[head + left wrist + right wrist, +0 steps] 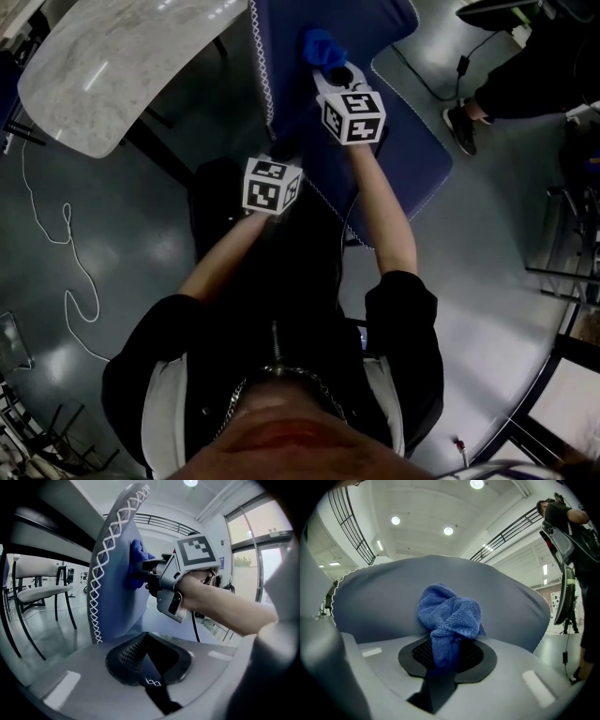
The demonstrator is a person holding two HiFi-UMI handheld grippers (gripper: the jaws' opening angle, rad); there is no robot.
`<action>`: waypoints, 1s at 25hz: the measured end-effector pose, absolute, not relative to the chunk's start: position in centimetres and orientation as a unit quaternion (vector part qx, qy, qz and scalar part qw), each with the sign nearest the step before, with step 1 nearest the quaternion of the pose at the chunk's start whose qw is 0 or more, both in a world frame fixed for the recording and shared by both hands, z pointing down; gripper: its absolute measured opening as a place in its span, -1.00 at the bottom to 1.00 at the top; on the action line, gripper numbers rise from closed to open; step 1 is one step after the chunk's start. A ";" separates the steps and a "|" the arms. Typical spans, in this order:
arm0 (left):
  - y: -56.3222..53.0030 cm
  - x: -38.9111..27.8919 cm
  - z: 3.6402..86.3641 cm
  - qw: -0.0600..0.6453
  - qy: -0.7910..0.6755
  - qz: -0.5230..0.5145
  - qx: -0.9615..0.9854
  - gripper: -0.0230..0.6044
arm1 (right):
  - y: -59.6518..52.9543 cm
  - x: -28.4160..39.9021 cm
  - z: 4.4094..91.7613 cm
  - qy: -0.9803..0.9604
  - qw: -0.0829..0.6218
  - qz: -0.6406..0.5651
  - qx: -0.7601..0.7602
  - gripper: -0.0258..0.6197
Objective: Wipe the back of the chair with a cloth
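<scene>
Chair back (281, 66): big blue padded panel w/ white cross-stitch down its edge. Everything else is placed relative to it.

Marble-look table (122, 66) sits off to its left in the head view, well apart. A second person (525, 84) in dark clothes stands beyond its right side, also apart, not involved. A white-seat chair (42, 592) shows further off on the left in the left gripper view.

L gripper (149, 667): at the stitched edge of the chair back, low on it. Jaws look closed, w/ dark fabric carrying a bit of white stitching pinched between them. Prob. a steadying hold on the edge, but it's dark in there so not 100% sure.

R gripper (333, 73): on the broad face of the chair back, higher up than the L one. Jaws closed down on the tail of the cloth (449, 613). The blue microfibre wad bunches out in front of the tips and presses flat against the panel.

Step in hand: the wipe itself, w/ cloth in contact on the upper part of the face. No telling how much of it is done.

Next move needs: keep the squeeze on the cloth, keep pressure into the panel, and sweep across and down toward the stitched edge. L gripper holds the chair so it doesn't rock or swivel. Watch the wad; it could roll or pull out of the jaws on a drag.
</scene>
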State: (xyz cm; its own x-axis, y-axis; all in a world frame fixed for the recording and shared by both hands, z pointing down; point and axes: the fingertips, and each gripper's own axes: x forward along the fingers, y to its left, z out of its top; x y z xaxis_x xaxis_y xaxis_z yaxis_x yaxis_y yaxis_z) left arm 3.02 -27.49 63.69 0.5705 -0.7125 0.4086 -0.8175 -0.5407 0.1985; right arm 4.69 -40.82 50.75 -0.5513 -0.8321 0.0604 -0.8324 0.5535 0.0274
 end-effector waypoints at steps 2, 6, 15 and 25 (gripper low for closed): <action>-27.5 3.0 63.8 0.187 -0.442 0.142 0.866 -0.92 | -40.7 4.7 51.6 -0.880 0.040 0.007 0.472 -0.62; -27.4 3.1 63.9 0.188 -0.441 0.142 0.866 -0.92 | -40.6 4.9 53.1 -0.879 0.054 0.016 0.474 -0.62; -27.2 3.4 64.3 0.192 -0.440 0.144 0.865 -0.92 | -40.2 5.1 57.0 -0.875 0.092 0.041 0.474 -0.62; -27.2 2.7 64.4 0.193 -0.444 0.143 0.863 -0.92 | -39.6 6.2 57.6 -0.862 0.126 0.036 0.490 -0.63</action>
State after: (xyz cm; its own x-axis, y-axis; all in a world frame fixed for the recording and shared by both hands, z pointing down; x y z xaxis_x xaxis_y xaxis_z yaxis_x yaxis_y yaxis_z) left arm 2.73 -27.15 64.37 0.5657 -0.7111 0.4176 -0.8212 -0.5320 0.2067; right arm 6.17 -39.62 57.62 -0.4873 -0.8356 0.2536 -0.8540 0.5166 0.0611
